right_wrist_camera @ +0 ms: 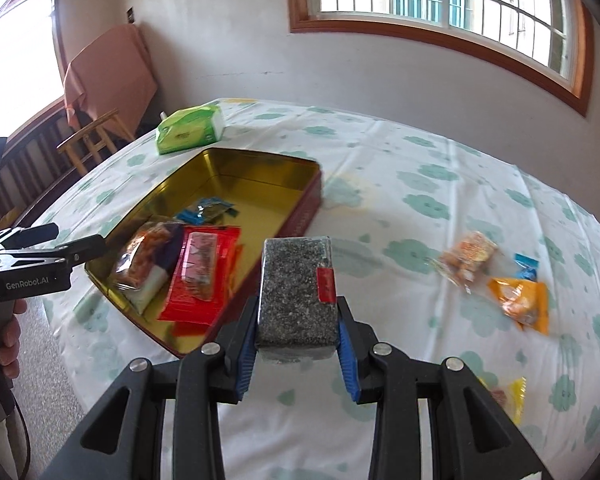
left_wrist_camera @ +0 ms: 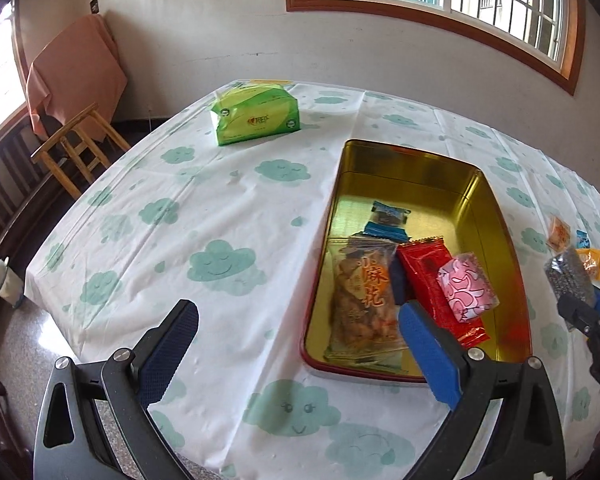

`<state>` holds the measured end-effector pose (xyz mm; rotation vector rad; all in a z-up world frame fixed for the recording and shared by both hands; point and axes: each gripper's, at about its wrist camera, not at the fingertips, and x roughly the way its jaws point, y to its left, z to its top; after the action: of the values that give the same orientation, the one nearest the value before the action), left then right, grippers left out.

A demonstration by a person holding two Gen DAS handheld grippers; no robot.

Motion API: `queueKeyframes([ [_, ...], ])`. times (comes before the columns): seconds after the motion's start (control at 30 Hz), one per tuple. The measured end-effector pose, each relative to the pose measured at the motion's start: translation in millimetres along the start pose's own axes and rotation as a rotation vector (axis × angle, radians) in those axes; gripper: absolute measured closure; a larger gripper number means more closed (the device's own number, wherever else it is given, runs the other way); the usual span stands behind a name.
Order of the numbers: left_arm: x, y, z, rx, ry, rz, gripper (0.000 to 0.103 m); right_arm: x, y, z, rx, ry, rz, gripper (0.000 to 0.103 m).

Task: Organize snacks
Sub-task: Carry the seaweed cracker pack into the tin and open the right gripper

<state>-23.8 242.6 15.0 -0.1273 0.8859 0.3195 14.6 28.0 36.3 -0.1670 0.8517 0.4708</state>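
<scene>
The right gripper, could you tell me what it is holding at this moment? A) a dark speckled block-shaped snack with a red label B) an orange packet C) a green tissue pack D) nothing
A: in the right wrist view the right gripper has its blue pads pressed on both sides of the dark speckled snack block, held above the table beside the tin.

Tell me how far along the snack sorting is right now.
Partly done. The gold rectangular tin already holds a blue packet, a clear fried-twist bag, a red wrapper and a pink packet. The right gripper grips a dark speckled seed bar. Orange packets and others remain on the tablecloth.
</scene>
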Motion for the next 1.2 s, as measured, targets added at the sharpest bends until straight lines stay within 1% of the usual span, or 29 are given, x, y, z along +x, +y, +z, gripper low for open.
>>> queueKeyframes([
  [0.2, -1.8, 12.6, -3.4, -0.021, 0.005, 0.003, 0.003, 21.5, 24.9, 16.9, -0.048, 0.015, 0.008, 0.068],
  [0.57, 1.8, 30.7, -9.0, -0.059, 0.025, 0.018, 0.003, 54.5, 55.6, 34.6, -0.125, 0.038, -0.032, 0.068],
  [0.63, 2.9, 32.3, -9.4, -0.063, 0.029, 0.022, 0.003, 58.3, 57.7, 36.1, -0.111, 0.052, -0.002, 0.068],
  [0.73, 3.1, 33.2, -9.7, -0.066, 0.03, 0.023, 0.003, 60.3, 62.8, 35.5, -0.111, 0.05, 0.008, 0.068],
  [0.8, 3.3, 33.2, -9.9, -0.066, 0.032, 0.023, 0.003, 59.8, 63.5, 36.8, -0.092, 0.055, 0.053, 0.068],
  [0.83, 3.4, 33.0, -9.8, -0.066, 0.032, 0.023, 0.003, 60.3, 64.8, 36.7, -0.088, 0.056, 0.057, 0.068],
  [0.9, 3.2, 32.2, -10.4, -0.066, 0.034, 0.022, 0.003, 61.4, 66.1, 36.8, -0.093, 0.05, 0.045, 0.068],
  [0.97, 3.6, 31.0, -11.1, -0.063, 0.036, 0.019, 0.003, 62.4, 65.8, 36.9, -0.099, 0.042, 0.016, 0.067],
  [1.2, 4.7, 23.6, -12.8, -0.049, 0.047, 0.01, 0.003, 64.1, 61.6, 38.6, -0.084, 0.038, 0.032, 0.067],
])
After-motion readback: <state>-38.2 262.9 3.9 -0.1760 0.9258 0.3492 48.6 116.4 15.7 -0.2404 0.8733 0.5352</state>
